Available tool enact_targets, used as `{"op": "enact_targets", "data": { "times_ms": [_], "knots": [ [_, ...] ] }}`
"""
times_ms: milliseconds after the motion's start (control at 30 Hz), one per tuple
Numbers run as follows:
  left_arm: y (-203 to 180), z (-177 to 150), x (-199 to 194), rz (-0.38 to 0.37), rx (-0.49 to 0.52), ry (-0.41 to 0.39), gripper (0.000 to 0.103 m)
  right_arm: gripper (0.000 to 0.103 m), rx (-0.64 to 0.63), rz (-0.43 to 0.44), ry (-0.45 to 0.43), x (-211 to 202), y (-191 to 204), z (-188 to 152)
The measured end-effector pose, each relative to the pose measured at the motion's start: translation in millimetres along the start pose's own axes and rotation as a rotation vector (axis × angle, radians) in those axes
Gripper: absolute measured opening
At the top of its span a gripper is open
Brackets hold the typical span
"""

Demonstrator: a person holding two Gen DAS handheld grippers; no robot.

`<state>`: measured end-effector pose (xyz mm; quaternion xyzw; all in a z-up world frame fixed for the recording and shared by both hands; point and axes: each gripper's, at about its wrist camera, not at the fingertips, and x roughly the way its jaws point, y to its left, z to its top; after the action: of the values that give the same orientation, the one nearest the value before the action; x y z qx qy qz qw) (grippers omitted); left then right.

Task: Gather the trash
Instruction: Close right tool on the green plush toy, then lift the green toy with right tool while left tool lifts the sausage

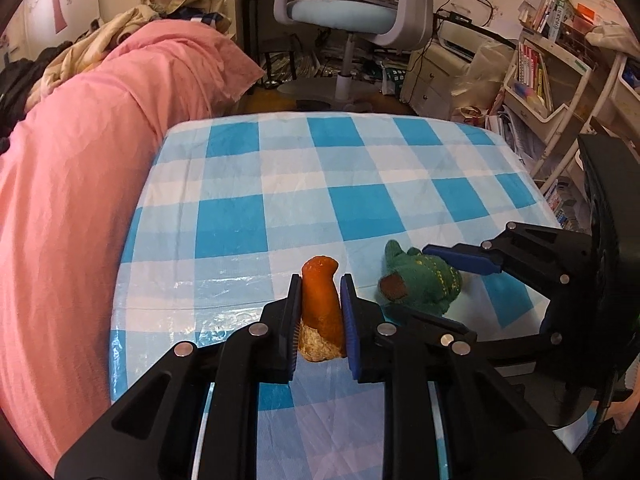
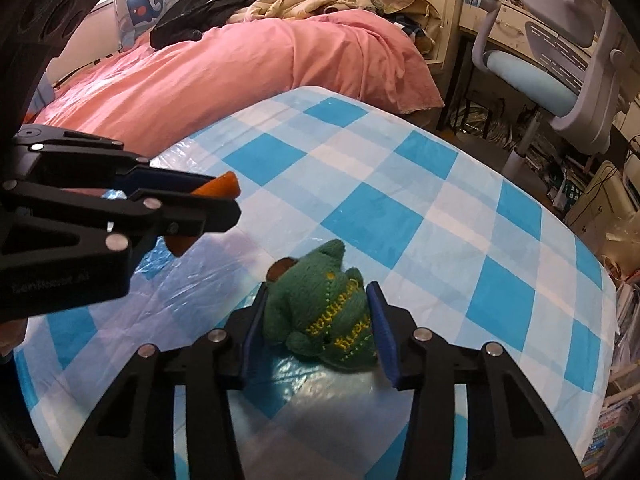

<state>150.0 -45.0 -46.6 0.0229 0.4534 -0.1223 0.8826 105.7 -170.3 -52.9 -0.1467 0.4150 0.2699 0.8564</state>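
My left gripper (image 1: 320, 284) is shut on an orange peel (image 1: 322, 300), held just above the blue-and-white checked tablecloth (image 1: 280, 200). In the right wrist view the left gripper (image 2: 224, 200) comes in from the left with the peel (image 2: 220, 188) sticking out between its fingers. My right gripper (image 2: 316, 300) is closed around a green knitted toy (image 2: 320, 316) with yellow stitching that rests on the cloth. The toy (image 1: 420, 280) and the right gripper (image 1: 436, 276) also show in the left wrist view, just right of the peel.
A bed with a pink duvet (image 1: 80, 200) runs along the table's left side. A pale blue office chair (image 1: 344, 16) stands beyond the far edge. Cluttered shelves with books (image 1: 540, 64) are at the right.
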Motion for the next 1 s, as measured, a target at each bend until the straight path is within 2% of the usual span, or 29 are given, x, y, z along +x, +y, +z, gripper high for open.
{"op": "enact_targets", "data": {
  "times_ms": [500,800,1000],
  "knots": [
    [-16.5,-12.0,-46.7,0.030,0.057,-0.086,0.018,0.047,-0.035,0.019,-0.052,-69.5,18.2,-24.9],
    [-39.4,-35.1,-81.8,0.062,0.127,-0.133,0.018,0.047,-0.071,0.018,-0.111,-117.6,46.4,-43.4],
    [-53.4,-48.6,-106.5,0.057,0.149,-0.166,0.018,0.047,-0.049,0.009,-0.144,-147.7,57.9,-65.8]
  ]
}}
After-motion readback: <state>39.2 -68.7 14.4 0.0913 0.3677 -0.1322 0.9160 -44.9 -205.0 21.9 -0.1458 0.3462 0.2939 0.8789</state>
